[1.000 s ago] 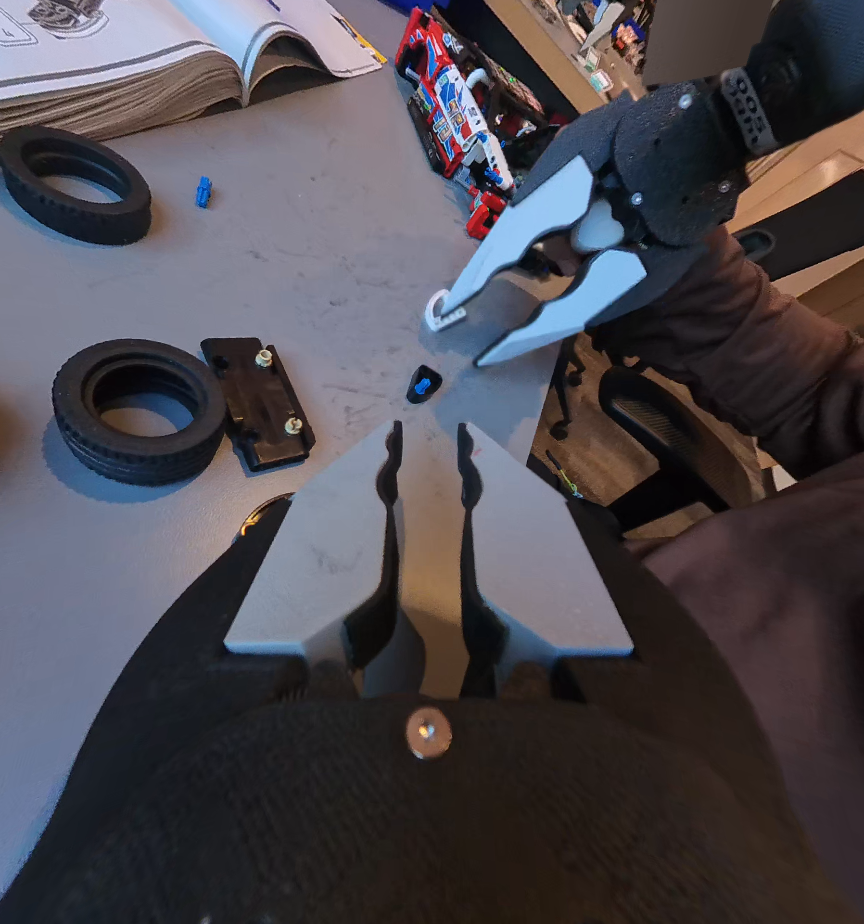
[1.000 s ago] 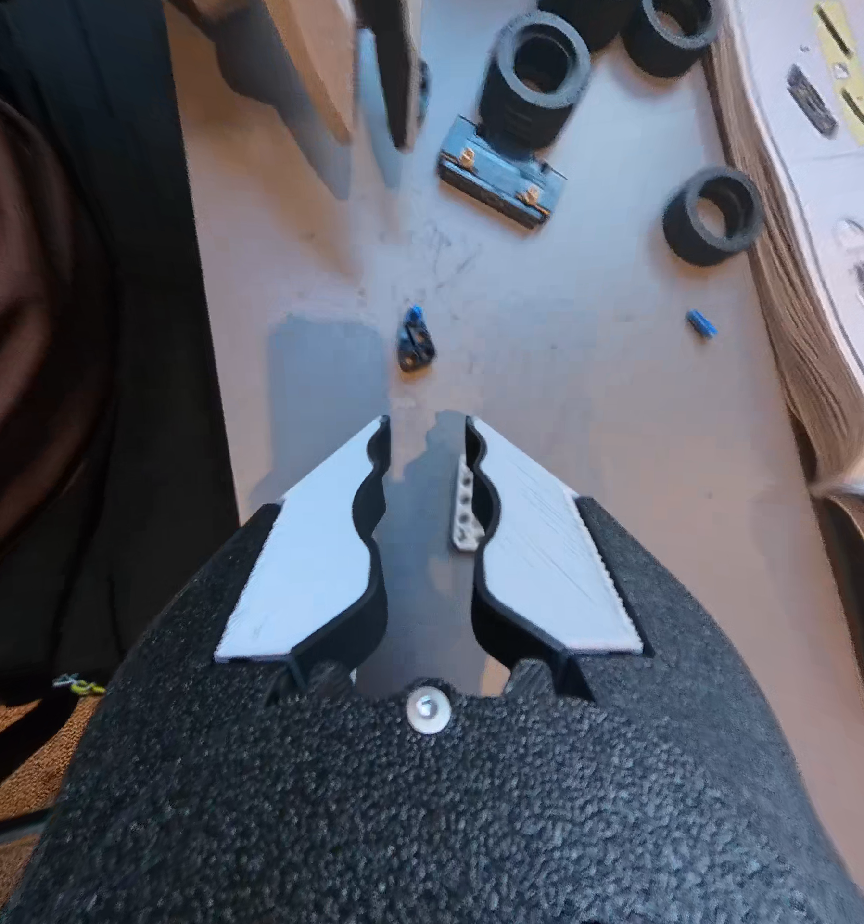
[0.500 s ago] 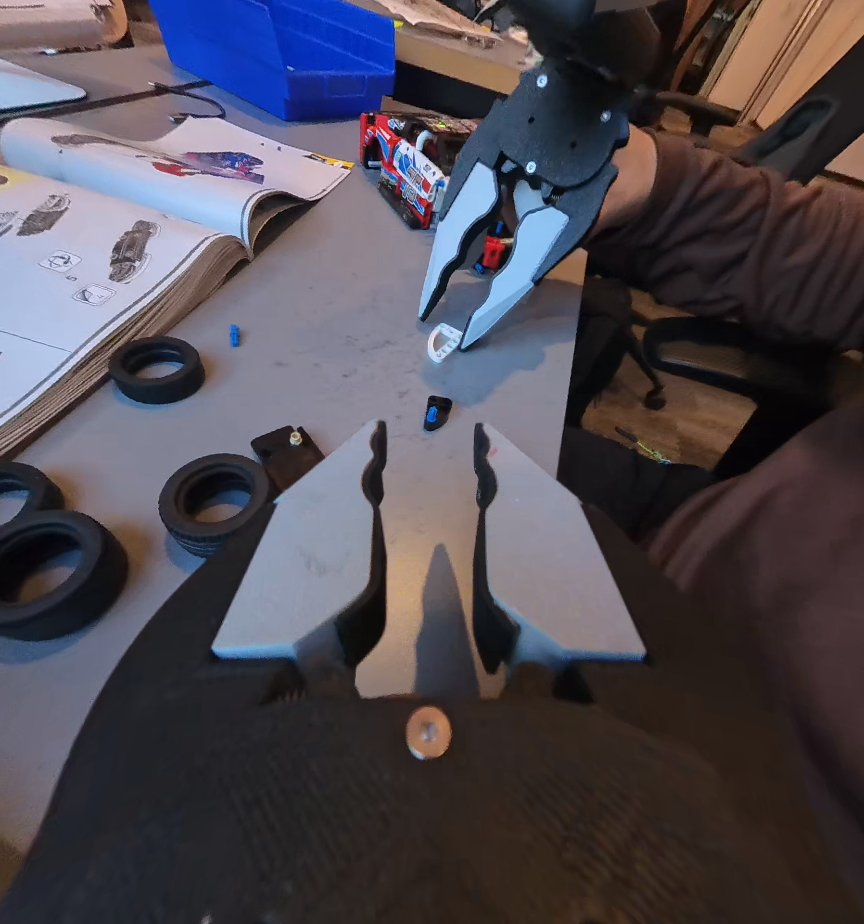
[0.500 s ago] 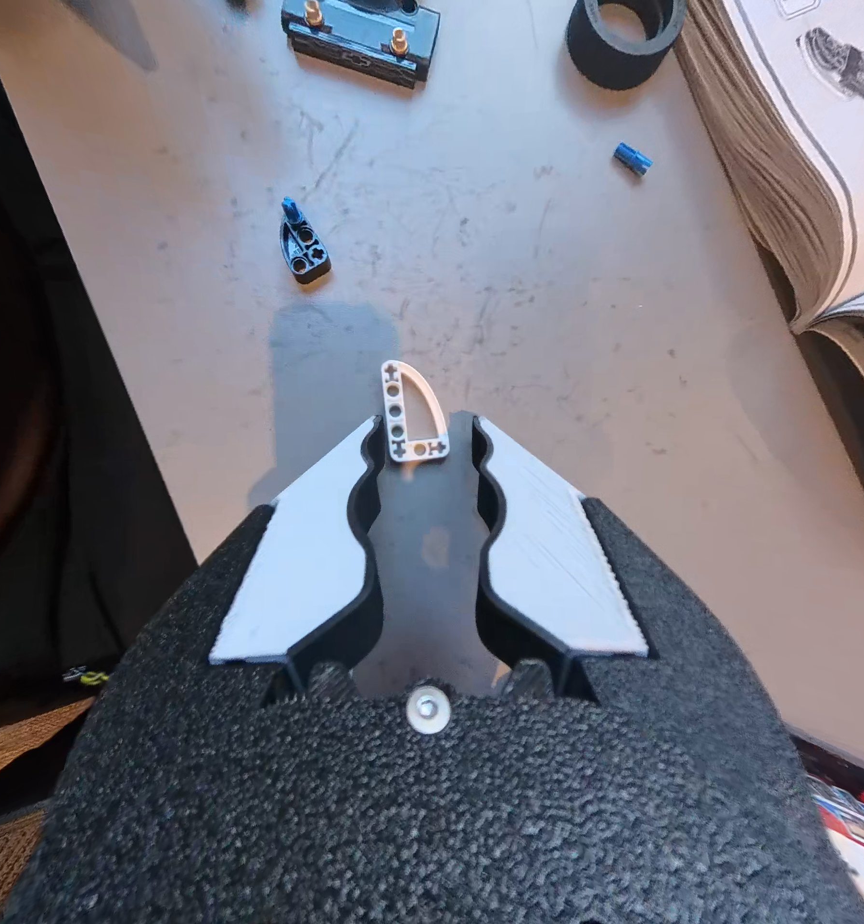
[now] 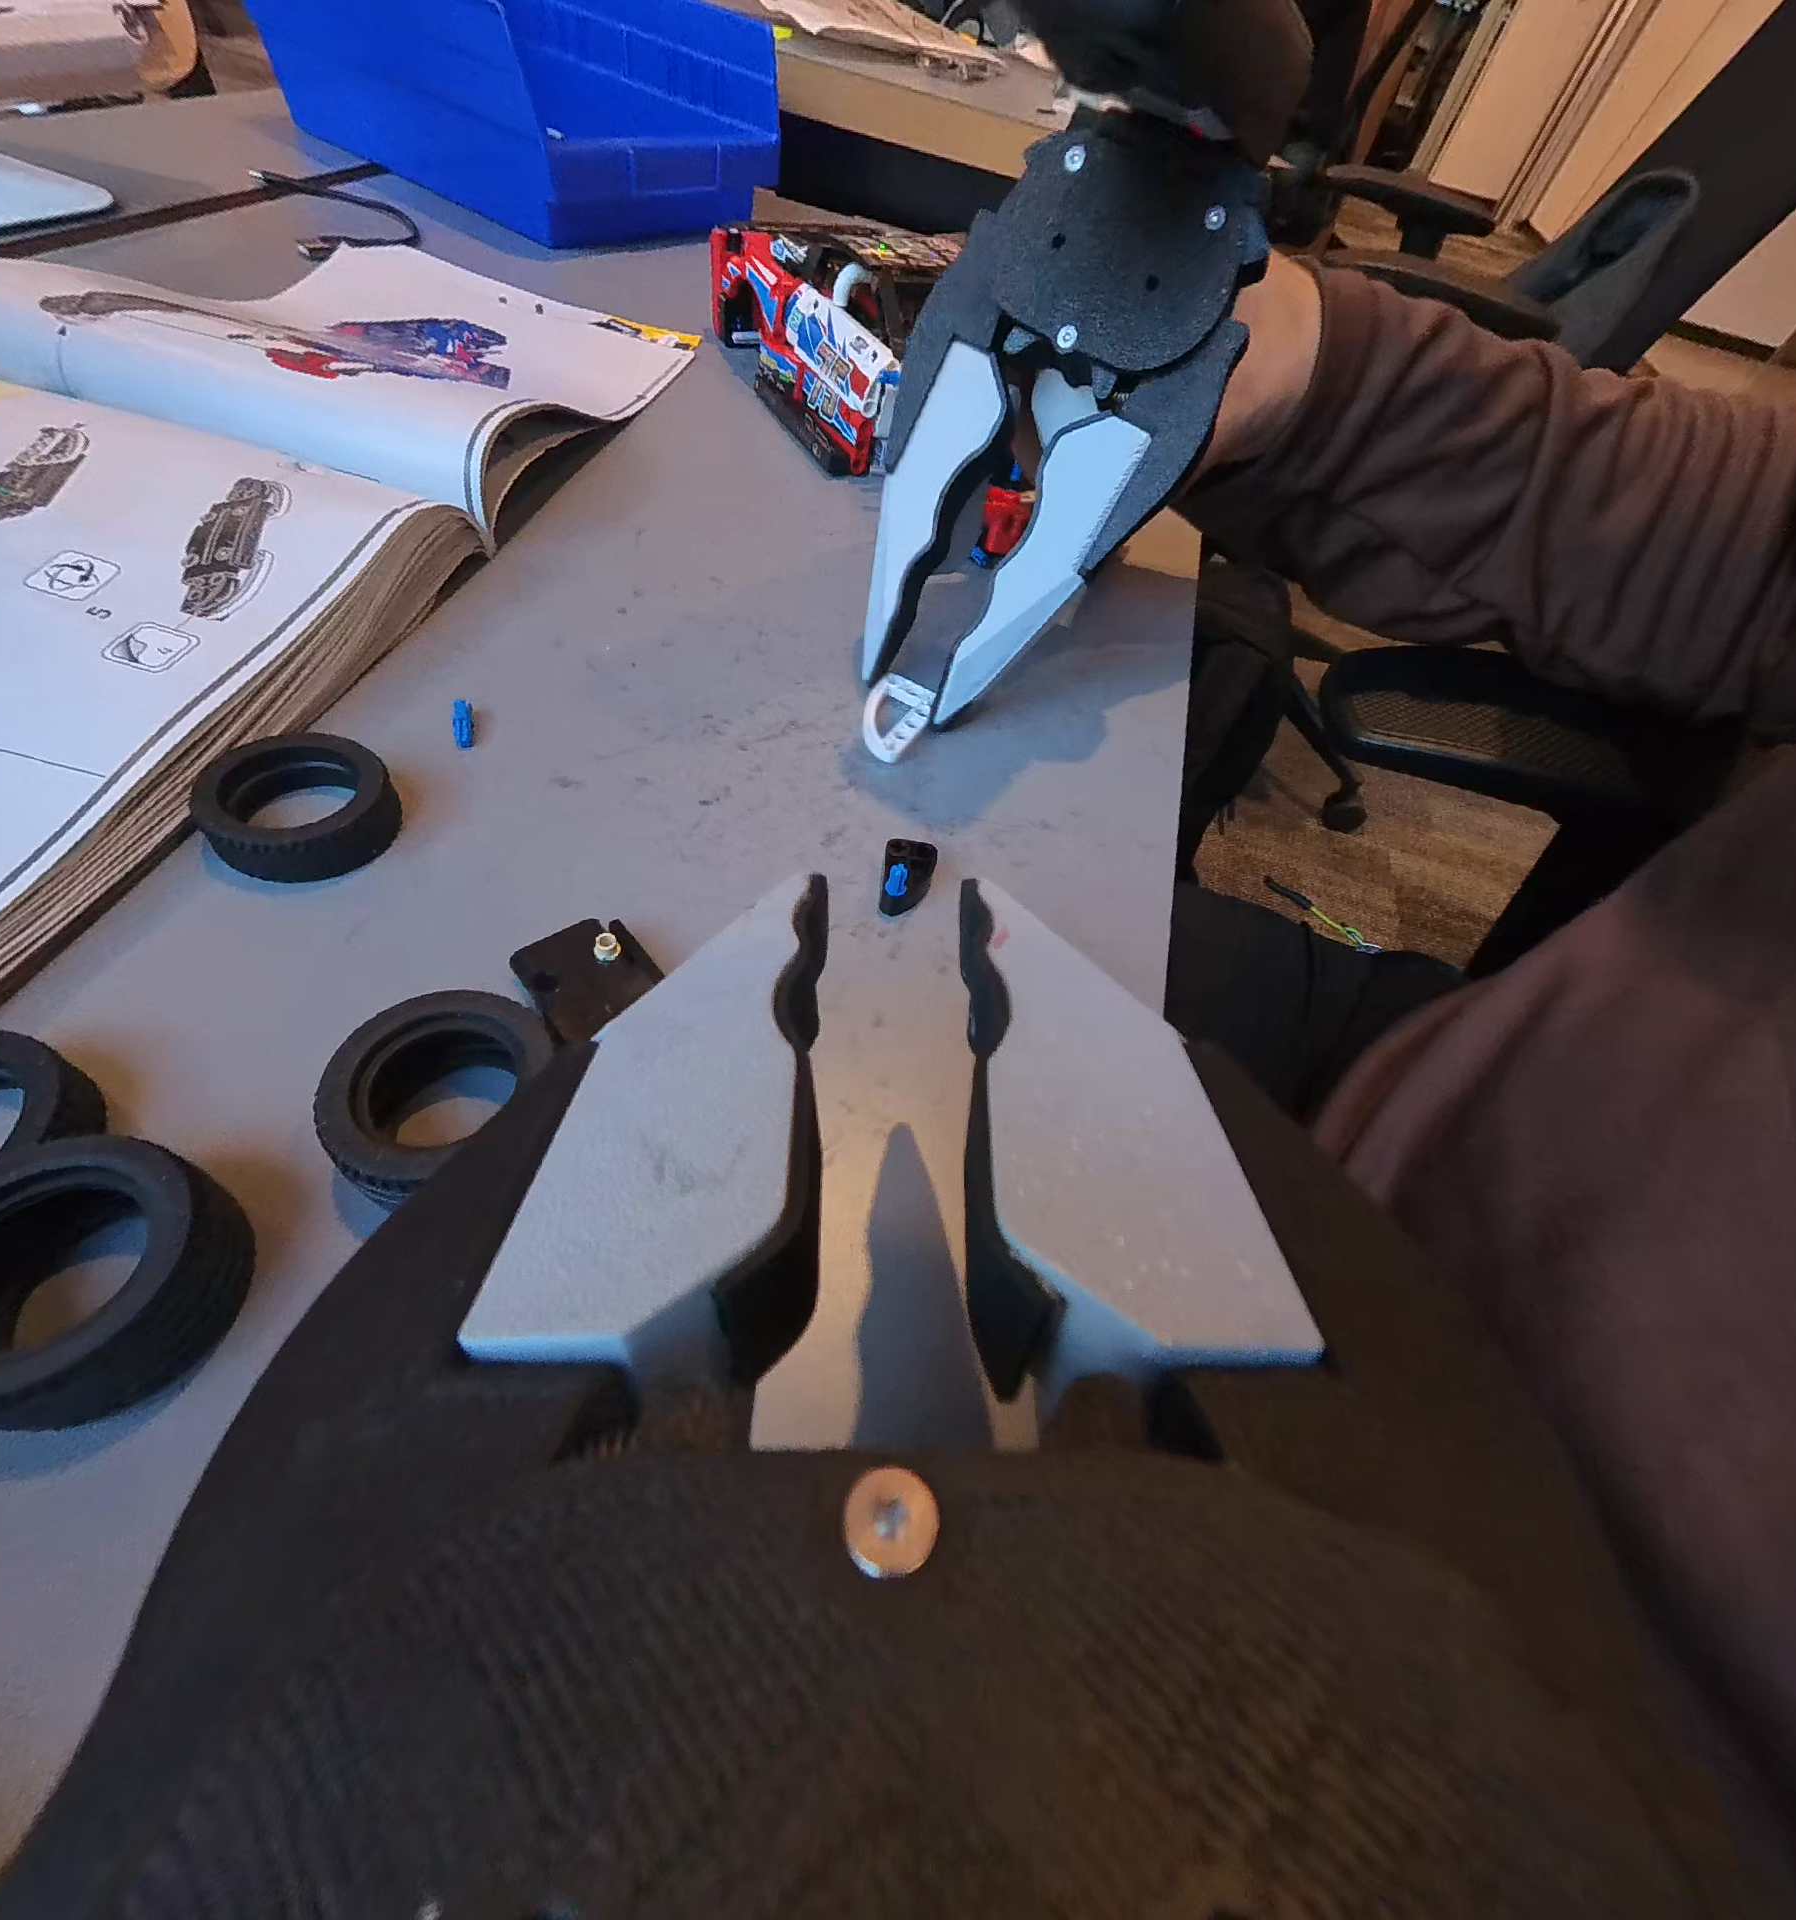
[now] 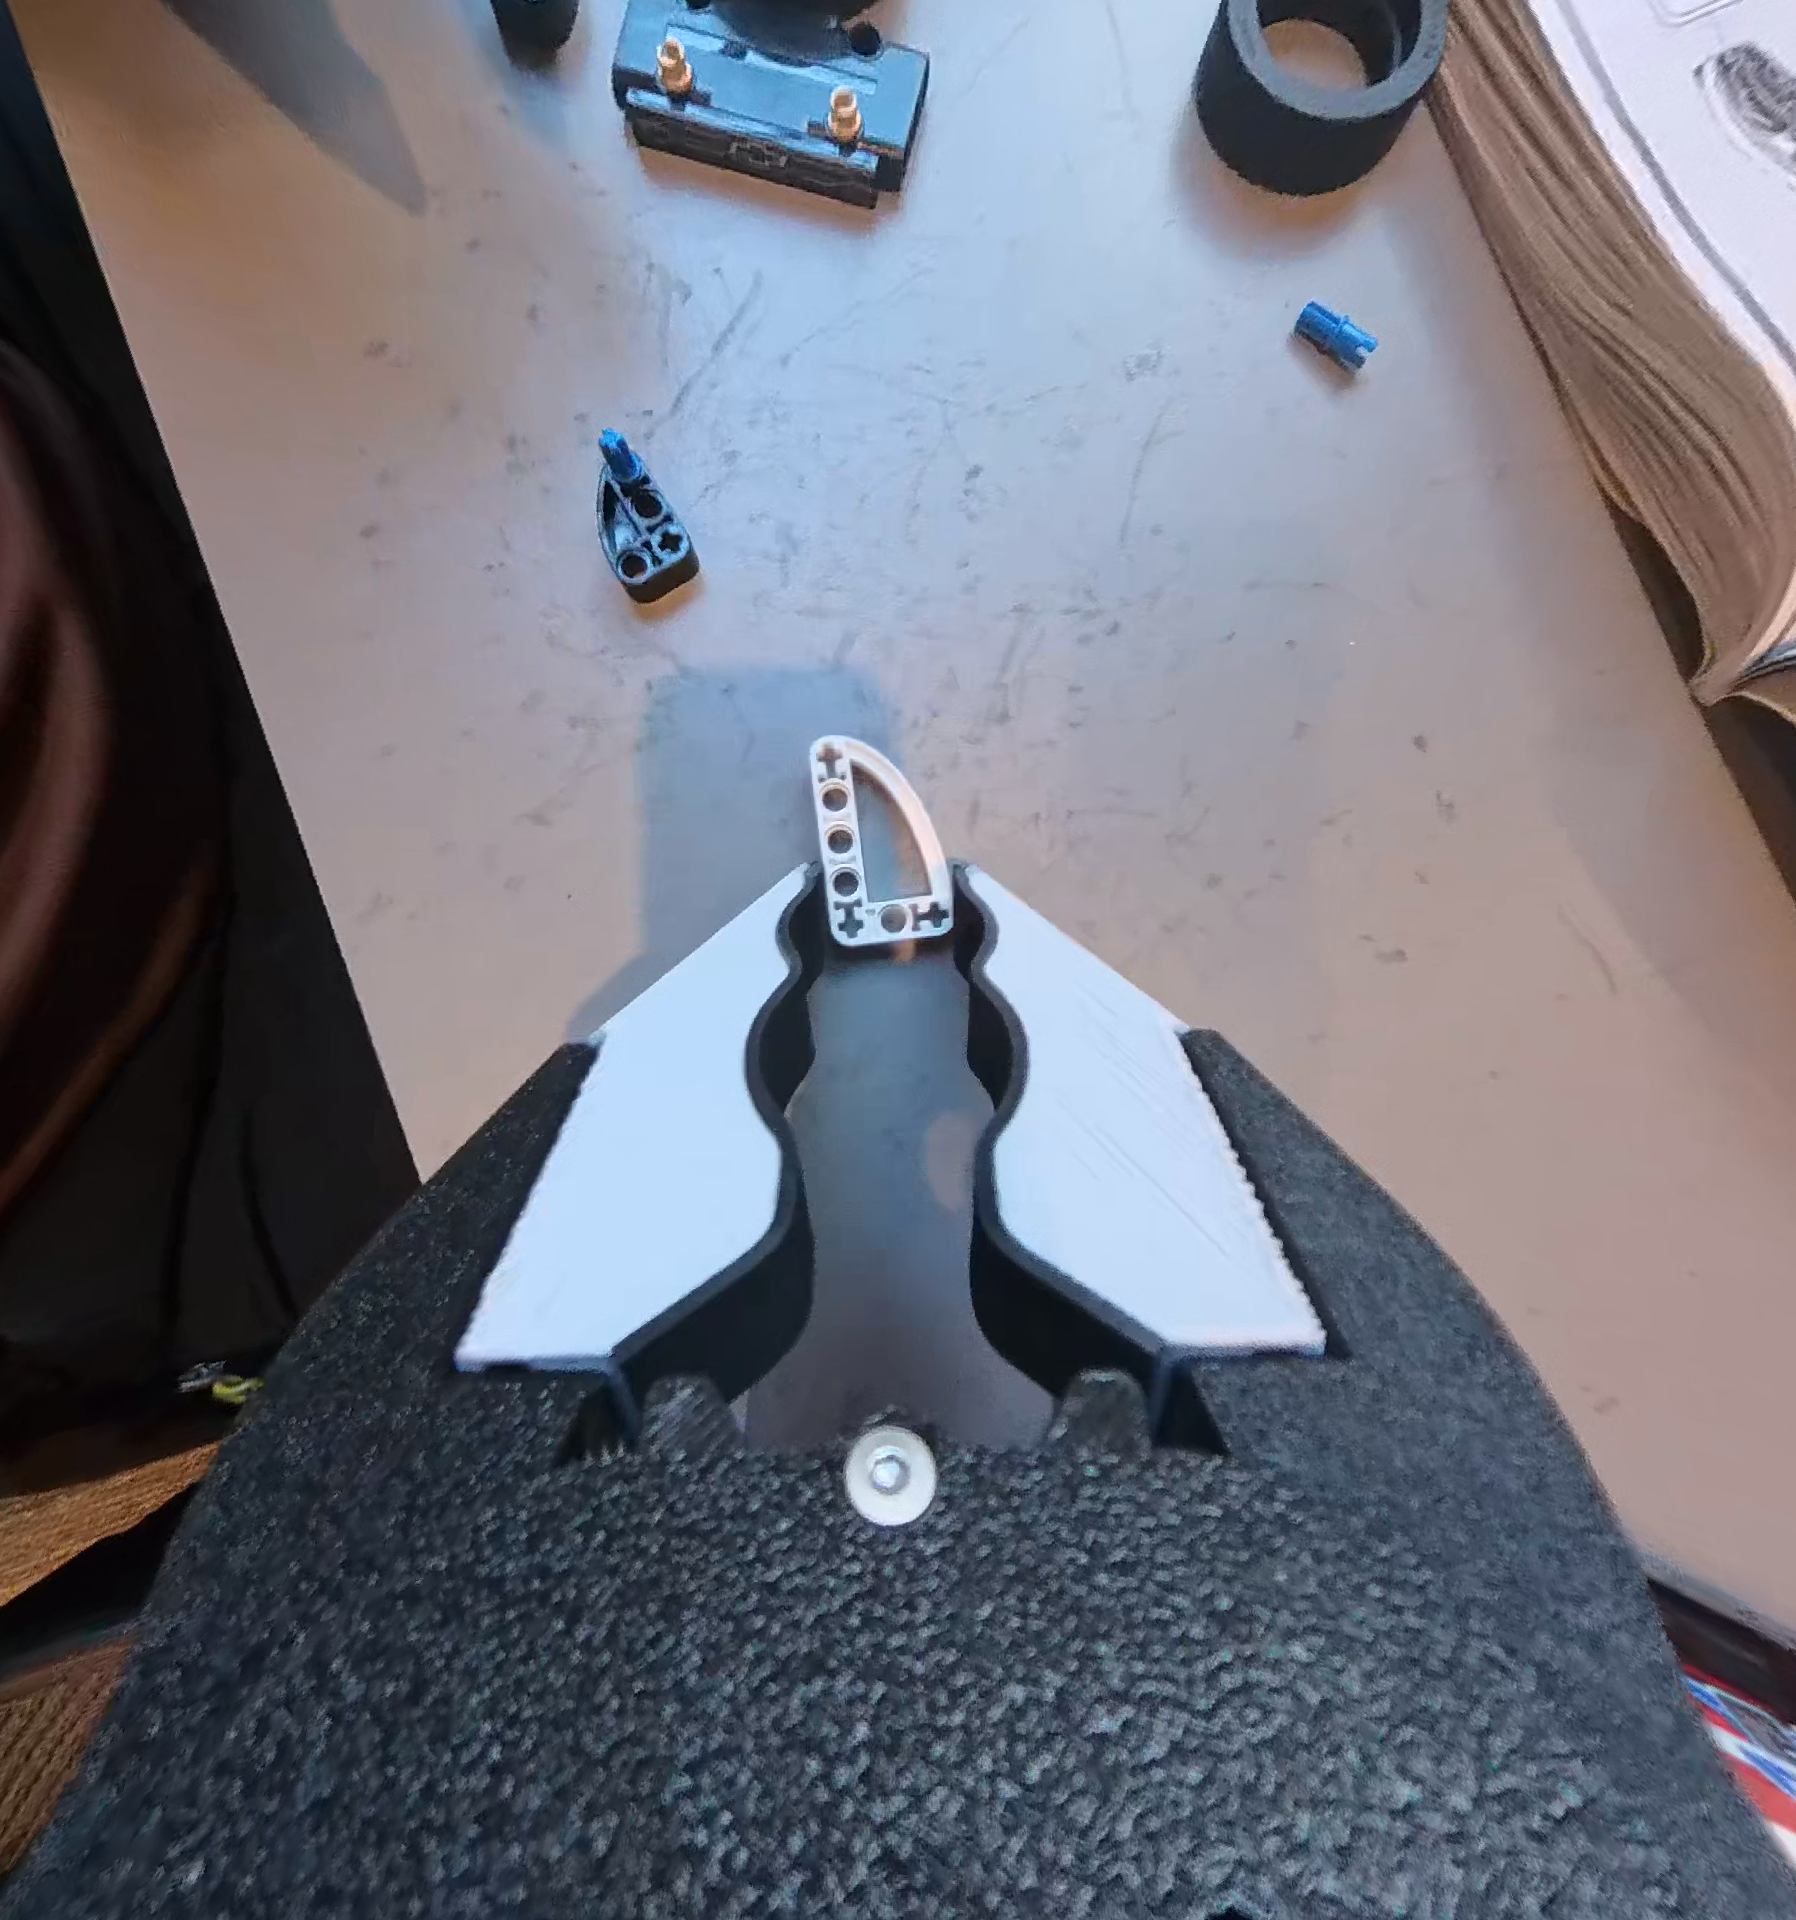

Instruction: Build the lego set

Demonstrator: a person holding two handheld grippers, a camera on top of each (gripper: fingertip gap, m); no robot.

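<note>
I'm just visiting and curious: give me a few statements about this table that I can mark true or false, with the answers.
1. The right hand-held gripper has its tips on either side of a white curved piece lying on the table. True.
2. The left hand-held gripper grips the black piece with a blue pin. False: its jaws are open, and the piece lies on the table just ahead of them.
3. The instruction book is closed. False: it lies open.
4. A loose blue pin lies near the book. True.
5. All tyres are mounted on the red car. False: several black tyres lie loose.
</note>
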